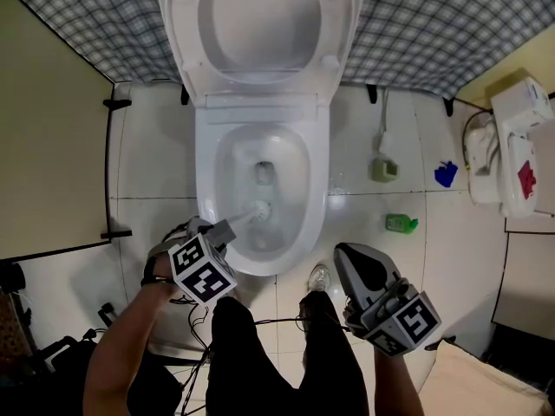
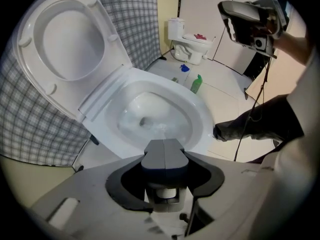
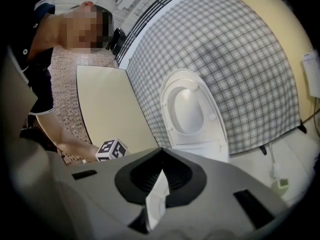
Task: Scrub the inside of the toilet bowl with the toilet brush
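Note:
The white toilet stands with its lid [image 1: 260, 24] up and its bowl rim [image 1: 208, 180] bare. Water lies at the bottom of the bowl [image 2: 150, 109]. My left gripper [image 1: 221, 232] hangs over the bowl's near left rim, pointing steeply down. It is shut on the toilet brush, whose white handle [image 2: 165, 191] sits behind the meeting fingertips of that left gripper [image 2: 164, 146]. The brush head [image 1: 260, 211] is inside the bowl, near its front left wall. My right gripper [image 1: 351, 254] hovers to the right of the bowl with its jaws together and nothing held, the same in its own view [image 3: 161, 151].
On the tiled floor right of the toilet lie a green bottle [image 1: 401, 224], a blue object [image 1: 446, 174] and a small greenish holder [image 1: 385, 169]. A white fixture [image 1: 520, 146] stands far right, a beige partition [image 1: 52, 146] at left. The person's shoe [image 1: 319, 277] is at the bowl's front.

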